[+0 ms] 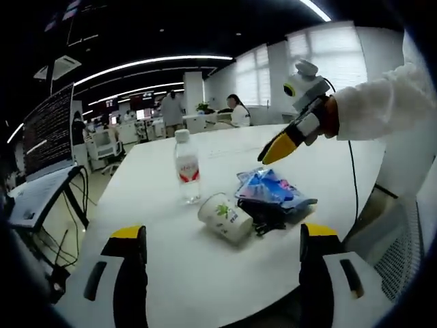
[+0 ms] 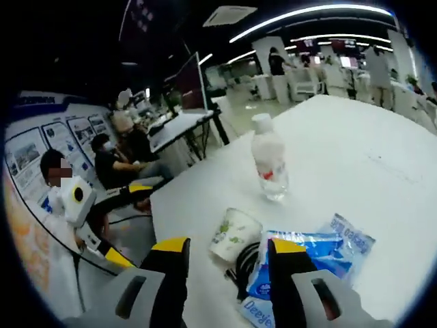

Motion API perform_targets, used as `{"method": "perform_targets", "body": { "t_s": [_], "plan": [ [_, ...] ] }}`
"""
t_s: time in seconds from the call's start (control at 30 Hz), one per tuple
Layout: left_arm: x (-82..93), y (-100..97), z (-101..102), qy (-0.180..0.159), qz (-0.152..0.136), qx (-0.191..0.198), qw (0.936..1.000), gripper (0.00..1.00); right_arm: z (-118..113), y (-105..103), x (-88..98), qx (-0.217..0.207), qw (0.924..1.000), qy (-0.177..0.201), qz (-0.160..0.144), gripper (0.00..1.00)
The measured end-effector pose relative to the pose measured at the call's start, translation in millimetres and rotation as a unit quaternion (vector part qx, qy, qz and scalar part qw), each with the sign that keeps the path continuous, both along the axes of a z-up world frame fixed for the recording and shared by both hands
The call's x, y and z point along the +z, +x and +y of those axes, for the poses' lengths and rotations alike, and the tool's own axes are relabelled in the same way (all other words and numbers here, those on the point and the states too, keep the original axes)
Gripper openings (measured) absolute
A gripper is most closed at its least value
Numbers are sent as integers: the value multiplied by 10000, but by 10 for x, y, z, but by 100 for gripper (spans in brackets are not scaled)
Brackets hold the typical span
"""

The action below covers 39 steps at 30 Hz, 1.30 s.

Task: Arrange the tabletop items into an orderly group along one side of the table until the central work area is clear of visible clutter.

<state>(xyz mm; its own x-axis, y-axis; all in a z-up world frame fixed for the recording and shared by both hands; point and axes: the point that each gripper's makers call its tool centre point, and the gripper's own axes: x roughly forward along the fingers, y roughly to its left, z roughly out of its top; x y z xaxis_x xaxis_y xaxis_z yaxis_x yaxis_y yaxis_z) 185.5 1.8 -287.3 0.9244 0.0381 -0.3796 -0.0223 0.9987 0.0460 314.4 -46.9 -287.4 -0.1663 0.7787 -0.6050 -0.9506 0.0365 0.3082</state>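
On the white table (image 1: 205, 273) stand and lie several items close together. A clear water bottle (image 1: 186, 167) (image 2: 268, 164) with a red label stands upright. A paper cup (image 1: 225, 219) (image 2: 235, 234) with a green print lies on its side. Beside it are a blue packet (image 1: 273, 190) (image 2: 314, 256) and a black cable (image 1: 263, 217) (image 2: 242, 263). My left gripper (image 1: 222, 263) (image 2: 115, 257) is open, short of the cup, at the near table edge. My right gripper (image 2: 229, 256) (image 1: 276, 149) hovers open above the packet and cup, held by a white sleeve.
A desk with a large monitor (image 1: 48, 130) (image 2: 191, 82) stands beyond the table's left edge. People sit (image 2: 113, 160) and stand (image 1: 172, 109) at desks around the room. The far half of the table (image 2: 355, 137) is bare.
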Motion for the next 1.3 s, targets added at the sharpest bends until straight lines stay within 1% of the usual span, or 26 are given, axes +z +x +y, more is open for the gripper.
{"method": "perform_targets", "body": {
  "t_s": [0.07,0.1,0.13,0.17,0.2,0.27,0.33,0.37,0.43,0.47,0.5,0.57,0.63,0.67,0.7,0.77,0.83,0.9,0.97,1.07,1.1,1.13,1.2,1.27,1.3],
  "plan": [
    [-19,-7,18,34,39,23,10000,94,65,-13,-49,253,9994,-175,-127,46],
    [-20,-7,20,38,44,27,10000,94,81,-2,-57,298,9993,-193,-148,46],
    [-37,-5,41,42,55,41,10000,94,146,-11,-81,568,9977,-285,-232,46],
    [-40,-5,46,46,62,48,10000,94,180,-48,-72,703,9968,-281,-253,46],
    [-48,-12,44,55,76,54,9999,94,232,-42,-88,883,9951,-334,-309,45],
    [-71,-13,59,74,113,67,9999,94,327,9,-109,1039,9929,-392,-418,45],
    [-90,-17,60,90,156,69,9998,94,446,31,-129,1218,9910,-387,-404,45],
    [-98,-18,62,96,176,71,9998,94,492,4,-151,1298,9898,-434,-385,44],
    [-117,-18,69,99,203,73,9997,93,583,60,-223,1431,9877,-517,-369,44],
    [-116,-24,68,100,223,78,9997,93,593,45,-241,1492,9866,-569,-343,44],
    [-121,-26,70,104,236,79,9996,93,588,16,-279,1653,9831,-691,-378,44],
    [-141,-29,72,101,261,80,9996,93,604,24,-331,1742,9805,-788,-456,43],
    [-172,-30,79,100,291,85,9995,92,663,45,-444,1960,9755,-875,-486,43],
    [-173,-30,79,102,292,86,9995,92,672,38,-478,2013,9743,-909,-449,43],
    [-172,-30,79,106,289,86,9995,91,672,-1,-470,2031,9737,-980,-339,43],
    [-168,-28,70,98,280,84,9995,91,660,-17,-528,1982,9736,-1116,-195,41],
    [-167,-29,71,107,283,93,9995,90,688,20,-649,1994,9728,-1162,-211,40],
    [-171,-29,80,107,284,114,9995,90,680,-34,-665,2023,9711,-1255,-190,39],
    [-169,-30,84,109,284,134,9994,89,676,-48,-775,2106,9675,-1395,-89,39],
    [-176,-32,85,110,320,145,9993,89,638,-80,-851,2211,9628,-1555,-30,36],
    [-181,-33,83,111,334,145,9993,88,654,-118,-824,2205,9636,-1502,151,34],
    [-188,-33,83,116,354,141,9992,88,660,-127,-813,2176,9641,-1505,234,32],
    [-195,-33,81,116,375,137,9991,87,642,-132,-808,2142,9635,-1574,306,27],
    [-199,-33,80,110,390,135,9991,86,645,-132,-795,2046,9654,-1572,389,25],
    [-197,-32,80,108,390,138,9991,86,625,-154,-766,2012,9659,-1546,508,22]
  ]
}}
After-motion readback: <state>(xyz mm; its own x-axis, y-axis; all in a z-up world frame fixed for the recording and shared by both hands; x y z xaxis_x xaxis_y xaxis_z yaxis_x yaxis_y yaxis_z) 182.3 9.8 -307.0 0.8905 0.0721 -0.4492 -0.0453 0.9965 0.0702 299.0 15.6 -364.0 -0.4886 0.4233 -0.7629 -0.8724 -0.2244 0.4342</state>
